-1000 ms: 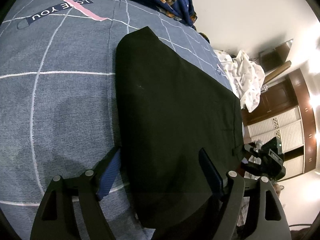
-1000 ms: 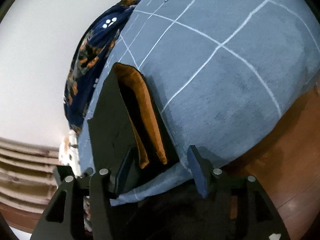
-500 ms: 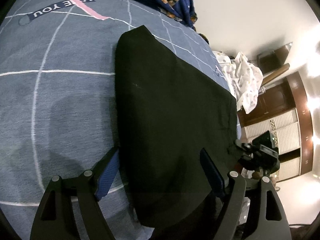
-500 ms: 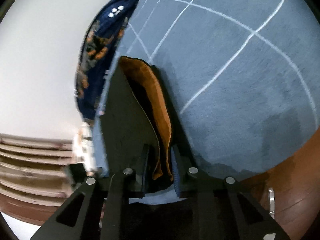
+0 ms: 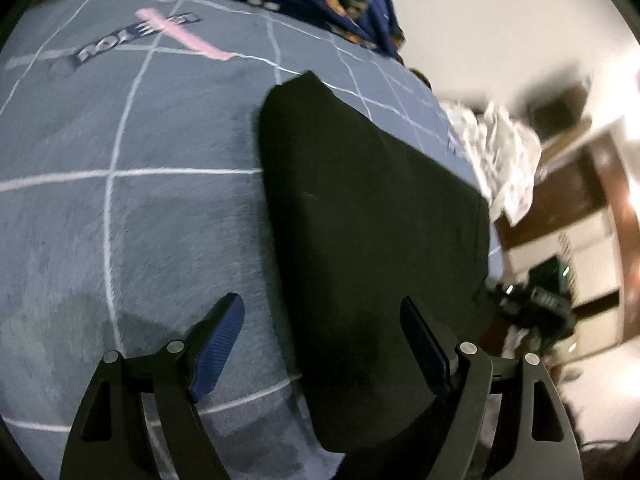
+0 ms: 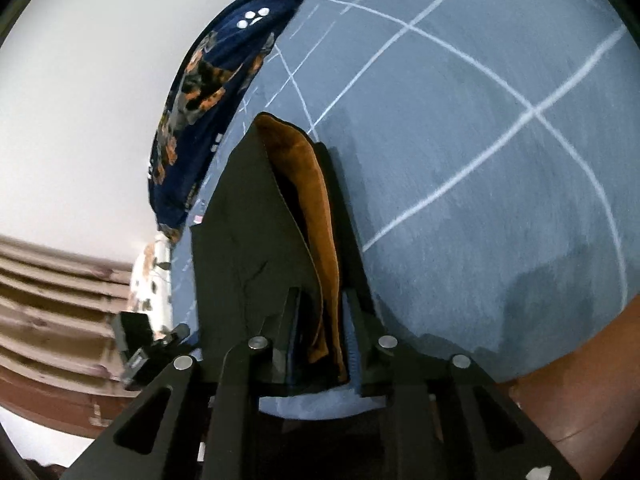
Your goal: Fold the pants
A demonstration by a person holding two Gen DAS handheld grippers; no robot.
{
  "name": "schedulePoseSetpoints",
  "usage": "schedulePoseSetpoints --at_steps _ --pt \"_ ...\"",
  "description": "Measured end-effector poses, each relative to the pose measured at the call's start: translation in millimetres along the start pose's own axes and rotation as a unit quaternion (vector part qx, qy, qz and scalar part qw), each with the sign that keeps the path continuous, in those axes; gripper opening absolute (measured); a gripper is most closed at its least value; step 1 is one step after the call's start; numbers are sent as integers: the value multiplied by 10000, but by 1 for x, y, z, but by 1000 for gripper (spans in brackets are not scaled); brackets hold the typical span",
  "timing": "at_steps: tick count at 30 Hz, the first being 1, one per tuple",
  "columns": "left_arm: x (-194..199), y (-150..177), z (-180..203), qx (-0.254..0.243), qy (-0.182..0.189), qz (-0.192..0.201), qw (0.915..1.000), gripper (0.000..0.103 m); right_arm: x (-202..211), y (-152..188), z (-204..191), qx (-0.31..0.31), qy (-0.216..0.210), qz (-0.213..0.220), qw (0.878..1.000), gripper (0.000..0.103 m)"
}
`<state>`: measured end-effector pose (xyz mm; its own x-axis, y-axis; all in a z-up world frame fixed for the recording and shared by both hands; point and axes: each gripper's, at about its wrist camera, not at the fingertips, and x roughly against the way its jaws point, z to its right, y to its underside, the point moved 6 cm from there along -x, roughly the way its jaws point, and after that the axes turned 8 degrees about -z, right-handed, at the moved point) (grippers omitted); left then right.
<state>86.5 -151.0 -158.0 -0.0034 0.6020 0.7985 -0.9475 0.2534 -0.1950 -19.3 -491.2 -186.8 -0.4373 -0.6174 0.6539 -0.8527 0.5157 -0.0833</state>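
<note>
The black pants point(image 5: 372, 240) lie flat on the bed point(image 5: 160, 220), on its blue-grey cover with white grid lines, already doubled into a long dark panel that runs away from both cameras. The right hand-held gripper point(image 6: 322, 320) has its jaws narrow around the near edge of the pants, where the orange lining point(image 6: 316, 220) shows between the black layers; the jaws are easing apart a little, yet the pads appear pressed on the cloth. The left hand-held gripper point(image 5: 320, 344) stands wide, one finger over the bare cover and the other over the pants, gripping nothing. To do this step well, I judge the left one should close on the same edge, catching every layer, so both corners lift together and the fold lands square; a grip on the top layer alone could let the lining slide out. Beyond the pants lies a dark floral cloth point(image 6: 208, 80). No container appears in either view, so nothing can be said of contents.
</note>
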Motion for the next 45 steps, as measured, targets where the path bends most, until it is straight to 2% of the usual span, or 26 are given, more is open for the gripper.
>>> schedulePoseSetpoints --at_steps 4,7,10,12,16,21,25,27,32,45 --pt "-8 1 10 -323 -68 -91 9994 80 -3 -9 -3 216 290 51 9993 27" --pt "-12 -2 15 -492 -99 -146 9986 80 -8 -17 -1 314 445 59 9985 44" --pt "-14 -5 17 -574 -80 -207 9981 81 -13 -25 -3 418 165 -5 9990 47" --pt "-16 -8 19 -626 -75 -245 9977 84 -19 -30 -4 467 -202 -134 9986 49" --pt "-22 -15 25 -778 -227 -272 9963 87 -29 -37 -7 620 -645 -415 9951 49" --pt "-30 -12 36 -1135 -641 -302 9910 95 -37 -38 -16 985 -609 -606 9914 48" --pt "-40 -9 43 -1513 -1181 -367 9807 97 -40 -40 -16 1103 -511 -692 9902 43" --pt "-42 -8 45 -1622 -1330 -382 9770 97 -40 -41 -14 1039 -531 -745 9904 42" --pt "-43 -10 43 -1538 -1316 -364 9786 97 -41 -45 -11 854 -598 -853 9909 42" --pt "-48 -9 46 -1635 -1573 -375 9732 97 -43 -49 -9 662 -693 -1059 9897 44"
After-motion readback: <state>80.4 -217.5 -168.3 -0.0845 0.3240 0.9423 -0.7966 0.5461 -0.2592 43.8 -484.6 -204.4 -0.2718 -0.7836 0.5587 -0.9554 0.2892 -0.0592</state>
